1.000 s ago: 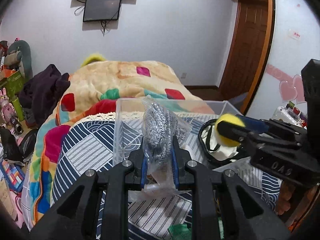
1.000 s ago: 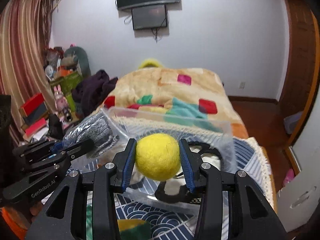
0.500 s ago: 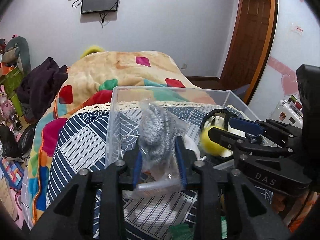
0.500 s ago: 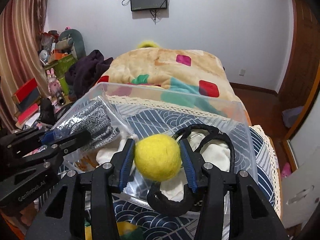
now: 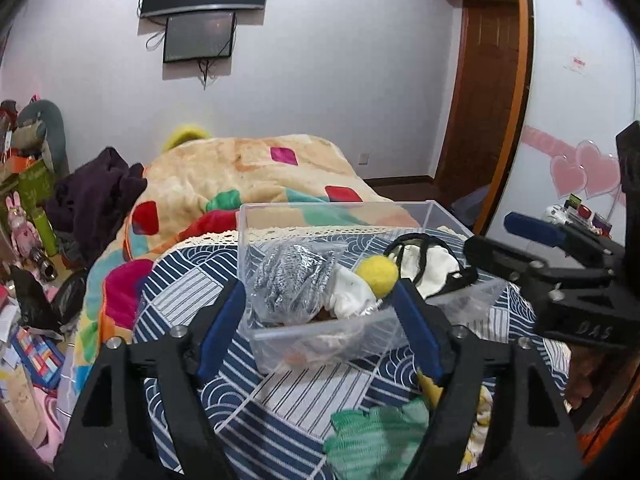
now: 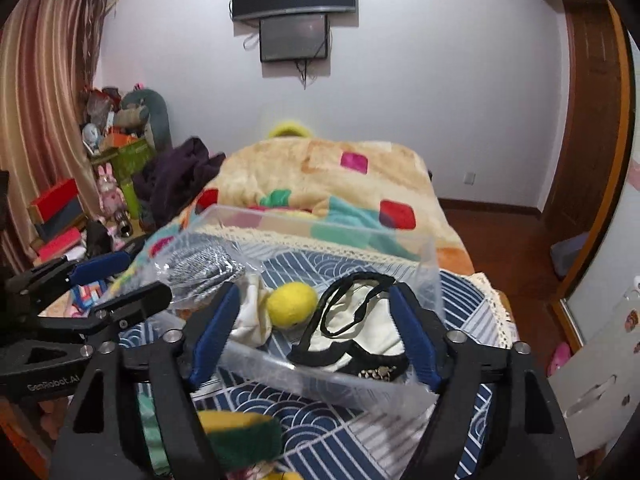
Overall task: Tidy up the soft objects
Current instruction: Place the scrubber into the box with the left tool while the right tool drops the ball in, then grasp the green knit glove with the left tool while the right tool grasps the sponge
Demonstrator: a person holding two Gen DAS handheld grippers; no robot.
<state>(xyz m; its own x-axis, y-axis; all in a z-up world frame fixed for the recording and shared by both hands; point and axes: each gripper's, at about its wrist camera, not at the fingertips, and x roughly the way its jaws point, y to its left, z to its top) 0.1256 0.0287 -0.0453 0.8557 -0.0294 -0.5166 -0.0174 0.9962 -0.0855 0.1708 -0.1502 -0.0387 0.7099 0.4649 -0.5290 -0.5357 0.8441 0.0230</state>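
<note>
Both the left gripper (image 5: 320,320) and right gripper (image 6: 316,328) have jaws opening, nothing pressed between them. The light, squashy yellow felt ball (image 6: 291,304) (pinch across its middle) lies in the clear rectangular plastic bin (image 5: 320,330) on the bed. At its 9 o'clock sits the crinkly bagged grey knit bundle (image 5: 294,280), at 3 o'clock a white-and-black fabric piece (image 6: 360,328).

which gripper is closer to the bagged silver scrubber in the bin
Left. The left gripper, jaws opening and empty, sits right in front of the bagged silver scrubber in the clear bin. The right gripper, also opening, faces the yellow ball, with the scrubber off to its left.
</note>
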